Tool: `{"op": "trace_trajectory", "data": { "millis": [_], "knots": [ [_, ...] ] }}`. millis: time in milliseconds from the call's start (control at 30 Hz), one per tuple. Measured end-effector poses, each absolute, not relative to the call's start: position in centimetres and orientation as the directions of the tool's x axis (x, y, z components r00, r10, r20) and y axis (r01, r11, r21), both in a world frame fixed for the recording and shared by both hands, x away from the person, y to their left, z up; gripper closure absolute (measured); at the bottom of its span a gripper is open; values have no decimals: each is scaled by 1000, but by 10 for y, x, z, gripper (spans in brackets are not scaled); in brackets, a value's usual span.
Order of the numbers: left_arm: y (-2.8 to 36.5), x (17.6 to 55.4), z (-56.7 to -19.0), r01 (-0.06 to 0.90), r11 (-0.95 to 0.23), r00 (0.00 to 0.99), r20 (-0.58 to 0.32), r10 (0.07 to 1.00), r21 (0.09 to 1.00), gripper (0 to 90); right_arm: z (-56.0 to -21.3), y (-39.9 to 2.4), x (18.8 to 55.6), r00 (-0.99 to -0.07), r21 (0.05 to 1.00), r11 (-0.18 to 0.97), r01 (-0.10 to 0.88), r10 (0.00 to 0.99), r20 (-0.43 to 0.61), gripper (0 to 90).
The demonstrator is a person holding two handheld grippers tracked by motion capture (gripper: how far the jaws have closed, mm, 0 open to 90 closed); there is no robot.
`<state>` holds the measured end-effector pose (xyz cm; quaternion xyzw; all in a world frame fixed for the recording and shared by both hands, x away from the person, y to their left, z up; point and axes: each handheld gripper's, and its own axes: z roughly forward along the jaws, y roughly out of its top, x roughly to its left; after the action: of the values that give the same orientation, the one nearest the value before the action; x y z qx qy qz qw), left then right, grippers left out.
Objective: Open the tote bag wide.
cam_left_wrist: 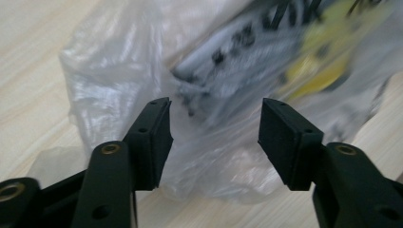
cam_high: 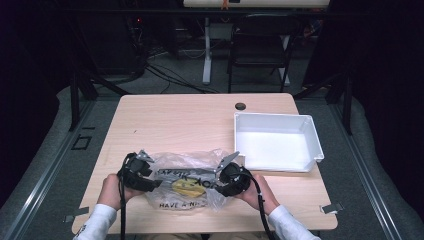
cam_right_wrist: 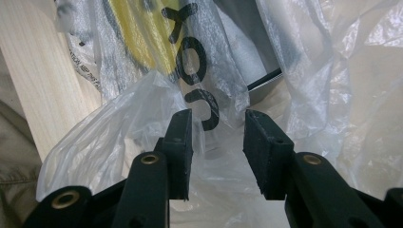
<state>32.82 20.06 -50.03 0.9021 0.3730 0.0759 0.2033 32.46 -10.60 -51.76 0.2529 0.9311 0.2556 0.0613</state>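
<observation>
The left claw [cam_left_wrist: 215, 124] is apart; the right claw [cam_right_wrist: 217, 137] is apart; a plastic bag [cam_high: 186, 176] lies between them.

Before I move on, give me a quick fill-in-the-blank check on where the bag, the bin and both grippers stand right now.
1. The plastic bag lies between the left gripper and the ____ gripper.
2. The white bin holds ____.
3. Both grippers' jaws stand ____.
4. The bag's printed lettering is ____ in colour.

Missing words: right; nothing; open; black
</observation>
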Motion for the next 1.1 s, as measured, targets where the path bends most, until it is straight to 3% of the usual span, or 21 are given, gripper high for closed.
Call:
{"op": "trace_trajectory", "data": {
  "millis": [300, 467, 667, 900, 1100],
  "knots": [
    [200, 329, -519, 633, -686, 737, -6, 676, 358, 767, -520, -104, 325, -864, 505, 742, 440, 504, 12, 696],
    [202, 330, -522, 643, -685, 735, -26, 677, 343, 864, -520, -103, 323, -870, 507, 749, 427, 493, 4, 790],
    [203, 329, -524, 649, -690, 738, -45, 673, 320, 888, -521, -102, 322, -880, 497, 761, 417, 475, 10, 857],
    [207, 327, -529, 672, -686, 729, -87, 679, 280, 892, -523, -100, 321, -891, 472, 783, 406, 453, 15, 864],
    [205, 329, -536, 669, -708, 736, -70, 673, 229, 892, -529, -100, 323, -885, 449, 788, 420, 466, 11, 863]
  ]
}}
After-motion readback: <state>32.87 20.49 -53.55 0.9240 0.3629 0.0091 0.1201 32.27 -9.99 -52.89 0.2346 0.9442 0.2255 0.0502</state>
